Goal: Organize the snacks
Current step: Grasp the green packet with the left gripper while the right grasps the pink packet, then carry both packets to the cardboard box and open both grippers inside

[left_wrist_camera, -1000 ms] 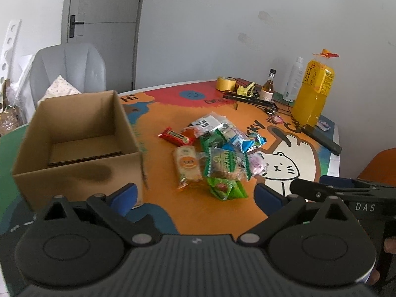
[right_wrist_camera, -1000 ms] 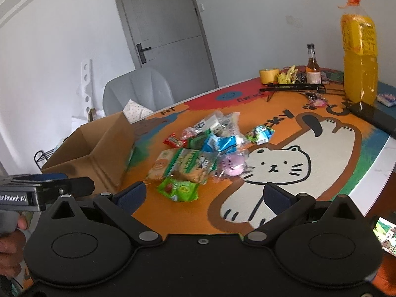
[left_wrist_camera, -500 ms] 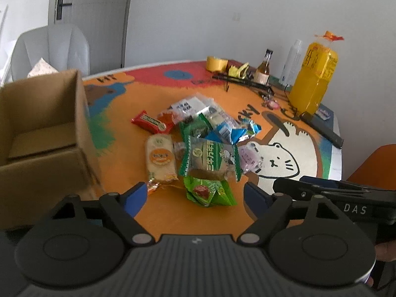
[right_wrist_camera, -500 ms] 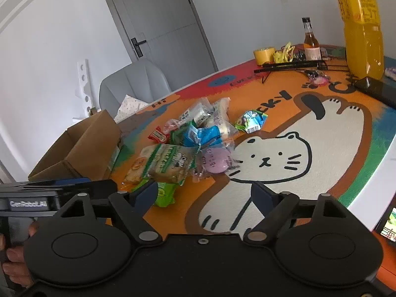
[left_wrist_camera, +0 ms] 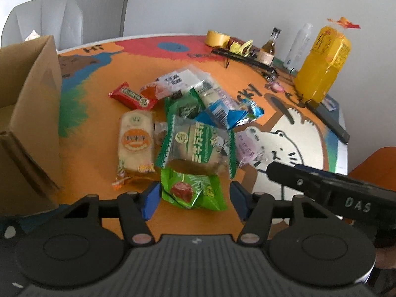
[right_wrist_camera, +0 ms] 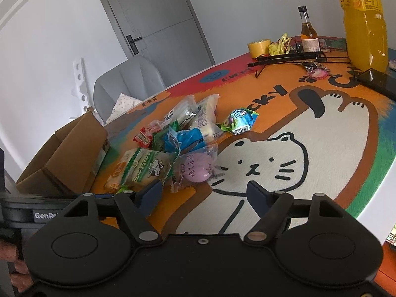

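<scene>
- Left wrist view showed the left gripper much closer to the snack pile than one second before; earlier the pile lay well ahead, and now the bright green packet sat between the two blue pads.
- Its jaws were closing, but the pads did not press the packet yet; a small gap stayed on each side.
- The cardboard box had shifted to the far left edge of this view, so the hand had turned away from it toward the snacks.
- Right wrist view showed the right gripper also nearer and lower over the cat-print mat. The purple round snack lay just ahead of the pads and a little to the left, not between them.
- These jaws were closing too, from fully spread, with nothing between them.
- All snacks remained on the table, and the box looked empty a second ago; its inside was hidden now.
- My judgement: the task was at its beginning, and both hands prepared the first picks, green packet for the left and probably the purple one for the right.
</scene>
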